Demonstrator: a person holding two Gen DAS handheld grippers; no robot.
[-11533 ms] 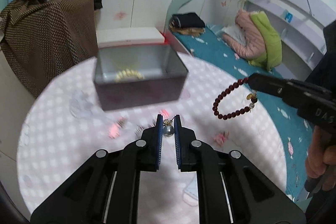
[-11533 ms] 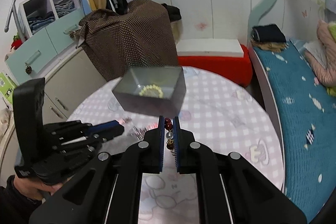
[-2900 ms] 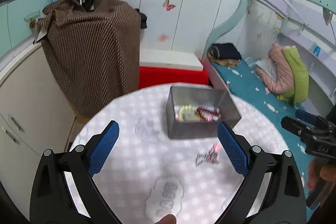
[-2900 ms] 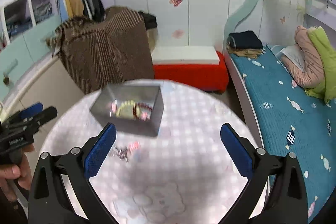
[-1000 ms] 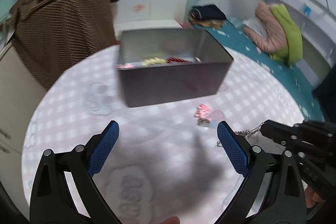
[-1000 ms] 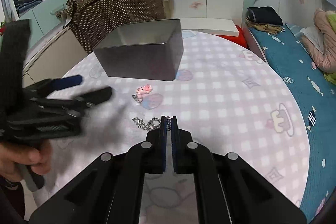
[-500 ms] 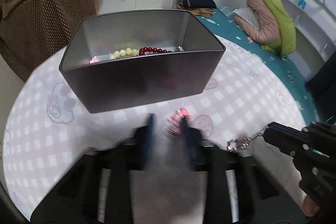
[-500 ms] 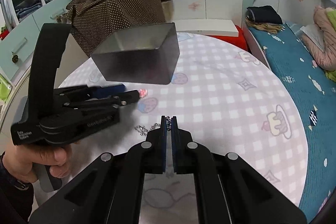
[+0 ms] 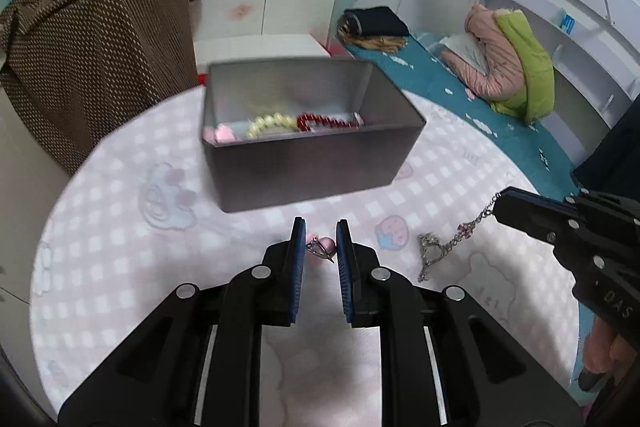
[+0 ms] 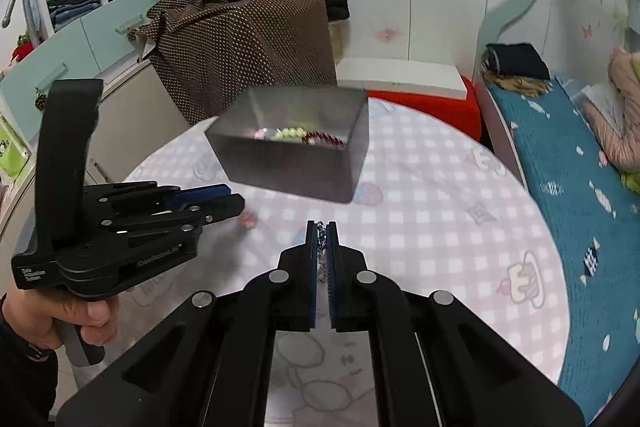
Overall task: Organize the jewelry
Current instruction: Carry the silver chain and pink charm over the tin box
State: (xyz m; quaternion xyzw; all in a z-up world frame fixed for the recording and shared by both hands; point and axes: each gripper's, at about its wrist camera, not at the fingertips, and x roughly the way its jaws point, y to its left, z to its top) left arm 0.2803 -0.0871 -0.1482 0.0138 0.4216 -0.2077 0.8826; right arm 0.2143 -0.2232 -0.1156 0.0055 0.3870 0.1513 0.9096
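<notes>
Gripping silver chain (image 9: 452, 241) in shut right gripper (image 10: 321, 227), lift clear before carrying over grey tin (image 9: 312, 163); left gripper (image 9: 320, 227) narrowly parted around pink charm (image 9: 320, 247), contact indeterminate.

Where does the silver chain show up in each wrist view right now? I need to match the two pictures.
Left wrist view: the silver chain is right of centre, hanging from the right gripper down to the tablecloth.
Right wrist view: only a few links of the silver chain show, bottom centre, pinched between the right gripper's pads.
Shared landmark: the grey metal box, just beyond the chain in both.
</notes>
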